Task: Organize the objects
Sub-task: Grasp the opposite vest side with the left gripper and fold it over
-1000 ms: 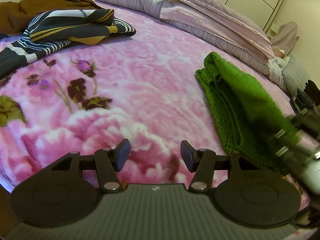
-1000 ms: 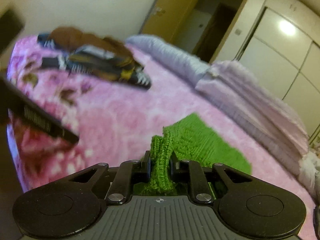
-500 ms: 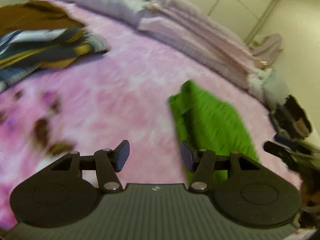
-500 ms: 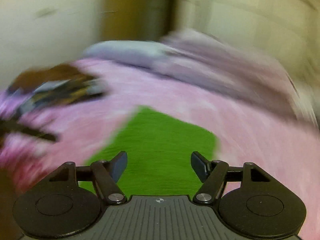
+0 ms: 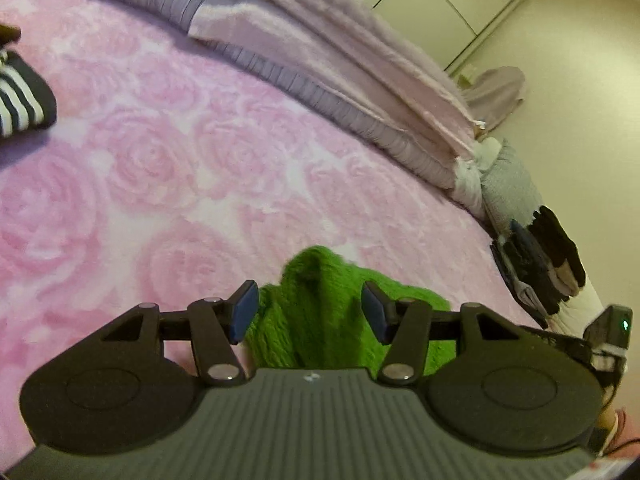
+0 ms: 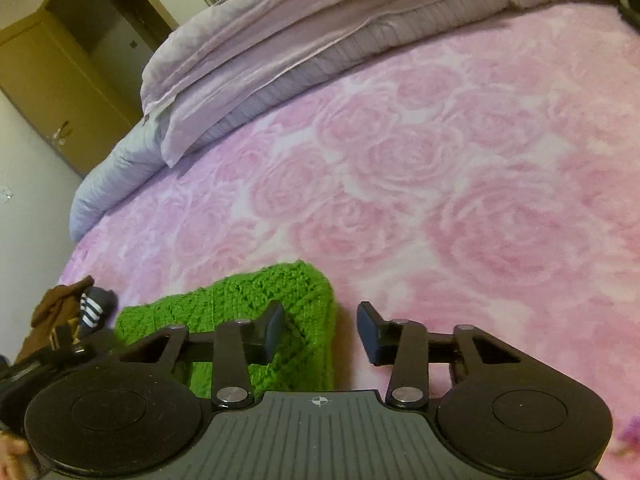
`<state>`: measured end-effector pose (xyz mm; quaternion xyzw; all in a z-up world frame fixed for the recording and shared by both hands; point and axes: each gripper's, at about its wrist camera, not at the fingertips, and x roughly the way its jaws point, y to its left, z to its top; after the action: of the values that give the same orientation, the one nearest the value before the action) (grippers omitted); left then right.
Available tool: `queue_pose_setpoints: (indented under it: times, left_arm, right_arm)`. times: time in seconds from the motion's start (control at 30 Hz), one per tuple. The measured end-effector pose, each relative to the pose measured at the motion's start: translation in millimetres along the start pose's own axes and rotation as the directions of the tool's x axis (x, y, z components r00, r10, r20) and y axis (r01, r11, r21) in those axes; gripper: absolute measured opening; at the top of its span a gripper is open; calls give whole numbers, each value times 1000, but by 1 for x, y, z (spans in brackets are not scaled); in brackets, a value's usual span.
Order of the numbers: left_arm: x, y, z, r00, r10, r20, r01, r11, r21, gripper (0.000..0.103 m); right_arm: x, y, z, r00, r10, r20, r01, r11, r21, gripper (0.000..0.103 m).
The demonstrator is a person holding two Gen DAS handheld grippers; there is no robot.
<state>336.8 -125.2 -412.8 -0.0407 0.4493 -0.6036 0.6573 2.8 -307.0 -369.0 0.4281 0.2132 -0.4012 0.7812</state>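
A folded green knitted garment (image 5: pixel 320 312) lies on the pink rose-patterned blanket (image 5: pixel 180 168). My left gripper (image 5: pixel 308 312) is open, its jaws on either side of the garment's near corner, not closed on it. In the right wrist view the same green garment (image 6: pixel 256 304) lies at lower left. My right gripper (image 6: pixel 320 332) is open and empty, its left finger over the garment's right edge, its right finger over bare blanket (image 6: pixel 460 184).
Folded lilac quilts and pillows (image 5: pixel 320 60) line the far side of the bed. A striped dark garment (image 5: pixel 20 100) lies at the left, with a brown one (image 6: pixel 56 312) beside it. Dark folded clothes (image 5: pixel 544 256) are stacked at the bed's right edge. A door (image 6: pixel 60 92) stands beyond.
My right gripper has let go of the green garment and opened. My left gripper has moved right and forward, and now straddles the garment's corner.
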Motion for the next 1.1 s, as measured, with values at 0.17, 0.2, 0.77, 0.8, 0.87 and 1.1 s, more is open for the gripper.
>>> queue_pose_setpoints:
  times: [0.17, 0.2, 0.77, 0.8, 0.87, 1.1]
  left_arm:
    - [18, 20, 2, 994, -108, 3, 108, 989, -100, 41]
    - [19, 21, 2, 993, -115, 11, 116, 987, -108, 38]
    - [15, 23, -11, 999, 40, 14, -38, 992, -120, 26]
    - [10, 23, -12, 999, 36, 13, -34, 990, -134, 26]
    - [-6, 22, -19, 999, 32, 17, -29, 988, -154, 28]
    - [-82, 1, -89, 1000, 3, -2, -4, 982, -190, 45]
  right_arm:
    - [18, -4, 1, 1000, 17, -1, -17, 1000, -13, 33]
    - [20, -3, 2, 1000, 18, -2, -18, 1000, -22, 33]
    - [44, 55, -24, 986, -140, 95, 166, 906, -389, 30]
    - [38, 55, -26, 984, -142, 107, 173, 906, -387, 30]
    - [20, 58, -32, 980, -150, 131, 190, 902, -387, 30]
    - [-48, 66, -105, 994, -78, 75, 102, 901, -421, 54]
